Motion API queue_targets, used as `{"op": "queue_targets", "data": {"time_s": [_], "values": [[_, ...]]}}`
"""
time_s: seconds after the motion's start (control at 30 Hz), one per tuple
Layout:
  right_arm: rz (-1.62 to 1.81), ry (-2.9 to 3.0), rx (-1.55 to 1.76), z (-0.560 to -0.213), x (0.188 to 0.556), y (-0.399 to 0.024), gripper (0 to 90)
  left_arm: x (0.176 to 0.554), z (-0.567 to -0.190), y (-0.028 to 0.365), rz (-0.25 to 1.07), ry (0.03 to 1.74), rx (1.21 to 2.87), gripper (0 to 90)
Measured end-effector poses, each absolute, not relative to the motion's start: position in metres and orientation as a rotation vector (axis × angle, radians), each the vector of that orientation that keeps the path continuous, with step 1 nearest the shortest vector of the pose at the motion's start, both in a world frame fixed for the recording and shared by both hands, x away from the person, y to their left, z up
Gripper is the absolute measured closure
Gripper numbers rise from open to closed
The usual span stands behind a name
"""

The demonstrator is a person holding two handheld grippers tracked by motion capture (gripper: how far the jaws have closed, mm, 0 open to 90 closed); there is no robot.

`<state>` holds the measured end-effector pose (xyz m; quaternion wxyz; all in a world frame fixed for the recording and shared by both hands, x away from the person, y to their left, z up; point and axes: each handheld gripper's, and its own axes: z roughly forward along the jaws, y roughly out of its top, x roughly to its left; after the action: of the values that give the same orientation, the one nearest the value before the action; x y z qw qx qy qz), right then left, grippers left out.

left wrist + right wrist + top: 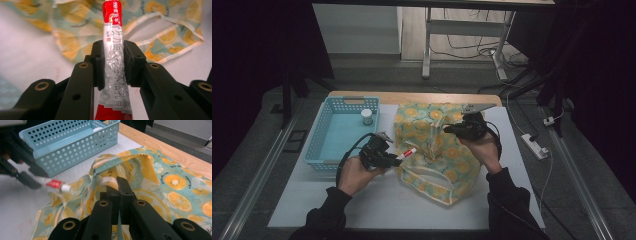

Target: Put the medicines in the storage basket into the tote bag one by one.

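Right gripper (451, 128) pinches the lemon-print bag (437, 150) by its rim, lifting the mouth open; left gripper (398, 159), clamped on an ointment tube (407, 153), aims it inside.

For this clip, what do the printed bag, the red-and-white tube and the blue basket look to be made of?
Bag: soft woven fabric, matte, judging by its folds and sewn tape handles; possibly cotton.
Tube: thin flexible plastic or laminate, glossy; it shows reflections and slight crinkles between the left gripper pads.
Basket: rigid moulded plastic, smooth, with regular punched holes in its walls.
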<state>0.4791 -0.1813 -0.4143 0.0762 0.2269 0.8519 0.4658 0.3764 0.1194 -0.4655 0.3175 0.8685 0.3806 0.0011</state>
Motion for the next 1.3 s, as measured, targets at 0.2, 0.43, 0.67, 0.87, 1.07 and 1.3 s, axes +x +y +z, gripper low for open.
{"op": "queue_targets", "data": {"time_s": [0.2, 0.43, 0.67, 0.87, 1.07, 1.3], "values": [[1.395, 2.555, 0.677, -0.414, 0.479, -0.181, 90.0, 0.378, -0.474, 0.095, -0.039, 0.953, 2.33, 72.1], [1.394, 2.556, 0.676, -0.414, 0.479, -0.181, 90.0, 0.386, -0.484, 0.065, -0.056, 0.903, 2.374, 72.1], [1.397, 2.555, 0.675, -0.414, 0.478, -0.181, 90.0, 0.403, -0.489, 0.042, -0.045, 0.908, 2.364, 72.1], [1.4, 2.557, 0.672, -0.414, 0.477, -0.18, 90.0, 0.42, -0.486, 0.032, -0.007, 0.941, 2.333, 72.1], [1.4, 2.558, 0.664, -0.413, 0.477, -0.179, 90.0, 0.435, -0.482, 0.032, 0.034, 0.981, 2.314, 72.0], [1.398, 2.561, 0.665, -0.414, 0.477, -0.179, 90.0, 0.451, -0.48, 0.038, 0.084, 1.029, 2.272, 72.1]]}}
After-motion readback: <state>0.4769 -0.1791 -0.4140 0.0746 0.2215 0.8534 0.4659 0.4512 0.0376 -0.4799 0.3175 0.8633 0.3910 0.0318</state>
